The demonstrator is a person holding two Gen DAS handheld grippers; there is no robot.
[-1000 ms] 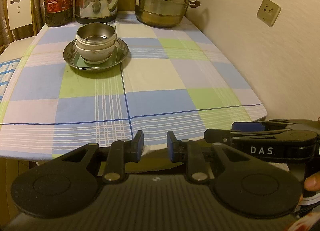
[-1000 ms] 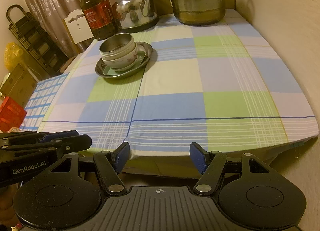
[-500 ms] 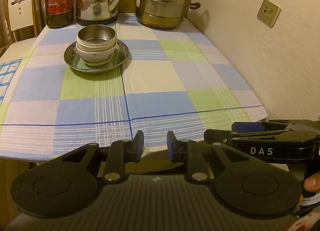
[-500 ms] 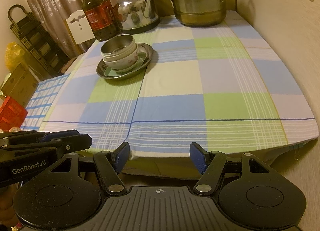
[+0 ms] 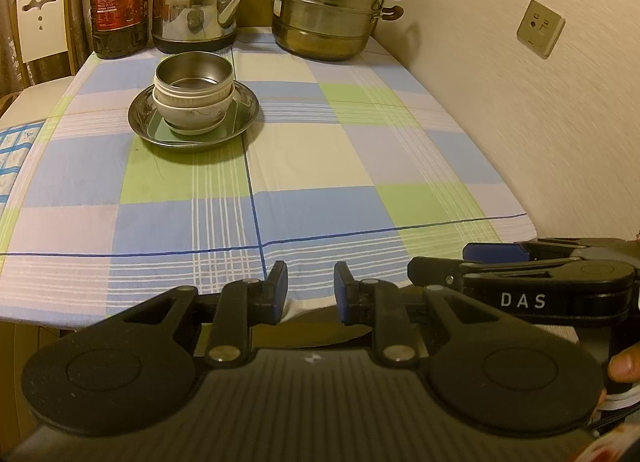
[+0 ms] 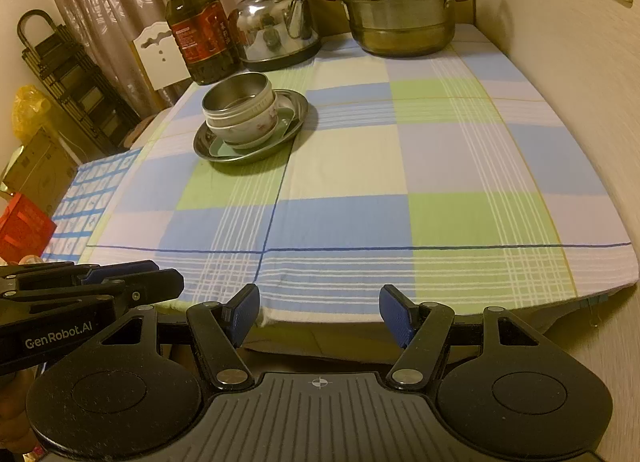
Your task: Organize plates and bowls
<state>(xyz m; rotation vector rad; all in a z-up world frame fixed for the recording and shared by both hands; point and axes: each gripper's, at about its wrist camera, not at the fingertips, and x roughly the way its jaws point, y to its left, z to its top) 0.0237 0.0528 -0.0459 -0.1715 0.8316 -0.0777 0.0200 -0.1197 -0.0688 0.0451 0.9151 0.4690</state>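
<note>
Left wrist view
Left tongs [image 5: 311, 288]: seen at 6 o'clock, at the near edge of the table [image 5: 360, 166]. The blue pads are set a little apart. Nothing is held between them.
Right tongs [image 5: 496, 262]: seen from the side at 4 o'clock. How wide they are cannot be told here.
Hand [image 5: 622, 366]: a fingertip is seen at 4 o'clock.
Plate [image 5: 240, 130]: a metal one, placed at 11 o'clock, well apart from the tongs.
Bowls [image 5: 193, 94]: stacked on the plate. A metal bowl is set inside a white one.
Bottle [image 5: 118, 2], kettle [image 5: 196, 14], pot [image 5: 330, 6]: lined up at 12 o'clock, at the far end of the table.

Right wrist view
Right tongs [image 6: 320, 314]: seen at 6 o'clock, at the near table [image 6: 440, 166] edge. The pads are held wide apart. Nothing is held between them.
Left tongs [image 6: 132, 282]: seen from the side at 8 o'clock.
Plate [image 6: 298, 120]: found at 11 o'clock, upright on the cloth.
Bowls [image 6: 240, 110]: stacked on the plate, toward its left side.
Bottle [image 6: 198, 26], kettle [image 6: 276, 30], pot [image 6: 400, 6]: stood behind the plate, at 12 o'clock.
</note>
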